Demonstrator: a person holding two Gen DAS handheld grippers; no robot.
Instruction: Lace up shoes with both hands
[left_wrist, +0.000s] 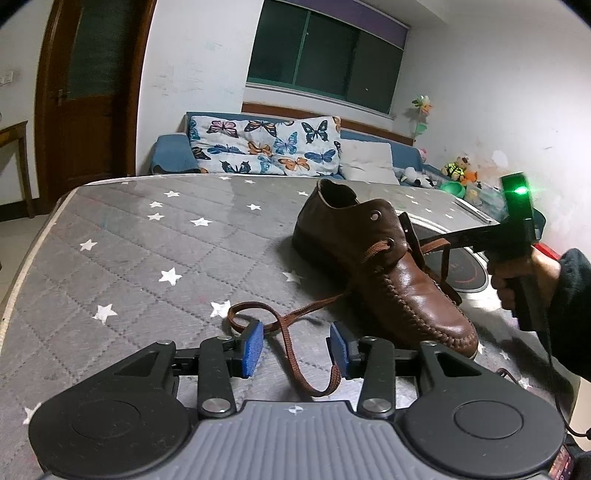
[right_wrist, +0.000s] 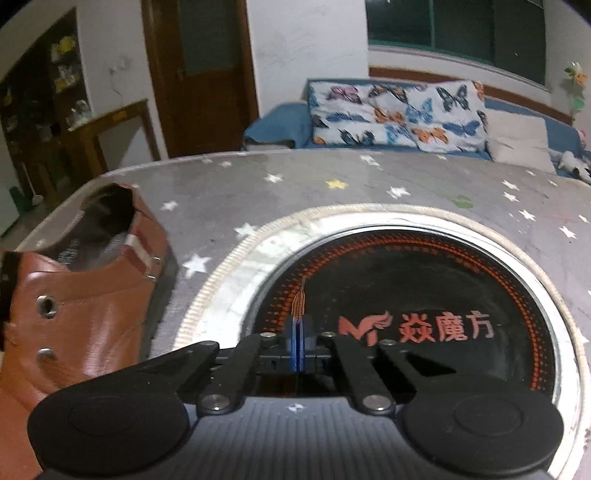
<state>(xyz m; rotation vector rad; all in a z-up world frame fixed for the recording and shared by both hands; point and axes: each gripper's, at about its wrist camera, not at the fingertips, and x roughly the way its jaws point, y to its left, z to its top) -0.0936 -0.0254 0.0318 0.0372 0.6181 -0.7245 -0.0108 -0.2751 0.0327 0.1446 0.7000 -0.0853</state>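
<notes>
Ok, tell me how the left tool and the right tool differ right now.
The left tool is open, its blue pads spread either side of the loose brown lace; the right tool is shut, pinching a lace end. The left tool hangs over the star-patterned cover, the right over the round black cooktop. Both have blue pads on black linkages.

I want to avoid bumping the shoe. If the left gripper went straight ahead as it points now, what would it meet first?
Probably the lace: the open left gripper has a loop of brown shoelace lying between its pads on the starred cover. The brown shoe sits right of that line; depth is unclear.
</notes>
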